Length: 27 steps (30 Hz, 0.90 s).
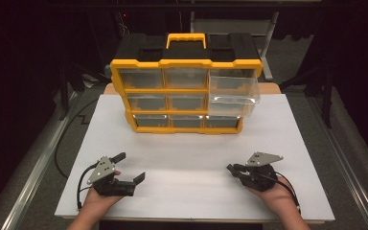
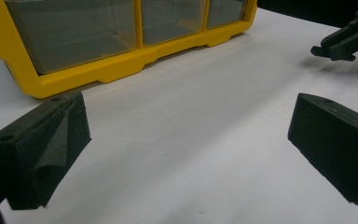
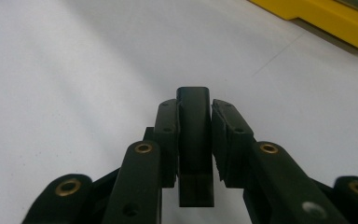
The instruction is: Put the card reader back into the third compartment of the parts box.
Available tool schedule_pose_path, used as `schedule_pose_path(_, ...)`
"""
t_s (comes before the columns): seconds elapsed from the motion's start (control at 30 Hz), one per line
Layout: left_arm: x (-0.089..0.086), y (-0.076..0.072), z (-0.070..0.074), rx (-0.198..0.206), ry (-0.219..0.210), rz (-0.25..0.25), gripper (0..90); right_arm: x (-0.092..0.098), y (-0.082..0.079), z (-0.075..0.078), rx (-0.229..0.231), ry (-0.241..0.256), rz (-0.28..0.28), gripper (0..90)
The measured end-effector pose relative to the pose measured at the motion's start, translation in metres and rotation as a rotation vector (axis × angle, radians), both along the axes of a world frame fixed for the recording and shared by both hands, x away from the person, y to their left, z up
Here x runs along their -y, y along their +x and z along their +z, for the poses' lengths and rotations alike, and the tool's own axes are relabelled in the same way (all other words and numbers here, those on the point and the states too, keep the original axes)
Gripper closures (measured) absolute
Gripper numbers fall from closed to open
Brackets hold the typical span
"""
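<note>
High view: left gripper (image 1: pixel 130 167) near worktop (image 1: pixel 187 143) front edge, fingers spread wide, holding nothing; right gripper (image 1: pixel 232 168) opposite; yellow drawer organizer (image 1: pixel 184 91) at rear, top-right drawer (image 1: pixel 232 96) pulled out.

Left gripper view: fingers (image 2: pixel 42 149) wide apart above bare worktop.

Right gripper view: fingers (image 3: pixel 168 135) pinching small black block (image 3: pixel 194 140).

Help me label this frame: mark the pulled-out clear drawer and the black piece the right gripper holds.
clear drawer (image 1: pixel 233 96): high view, its front wall.
black piece (image 3: pixel 194 133): right gripper view, its middle, between the jaws.
</note>
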<state>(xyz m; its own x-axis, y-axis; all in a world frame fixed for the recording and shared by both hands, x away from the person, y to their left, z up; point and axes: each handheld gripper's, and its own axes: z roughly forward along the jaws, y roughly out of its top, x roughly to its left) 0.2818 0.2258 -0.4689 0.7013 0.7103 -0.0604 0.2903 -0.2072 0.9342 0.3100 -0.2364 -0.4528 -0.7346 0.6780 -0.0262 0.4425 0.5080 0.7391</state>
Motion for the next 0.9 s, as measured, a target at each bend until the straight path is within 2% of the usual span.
schedule_pose_path(0.27,0.002,-0.001,0.0,-0.003,-0.001,-0.002,0.2,0.001,-0.001,0.003,-0.002,0.007,-0.003,74.6)
schedule_pose_path(0.43,0.001,0.0,0.0,-0.002,-0.002,-0.002,0.2,-0.004,0.003,0.007,-0.018,-0.031,0.017,74.5)
schedule_pose_path(0.7,0.002,-0.002,0.0,0.008,0.002,-0.007,0.2,-0.011,0.008,0.011,-0.076,-0.101,0.044,74.5)
schedule_pose_path(0.9,0.002,-0.002,0.0,0.011,0.002,-0.001,0.2,-0.011,0.011,0.018,-0.116,-0.134,0.062,74.6)
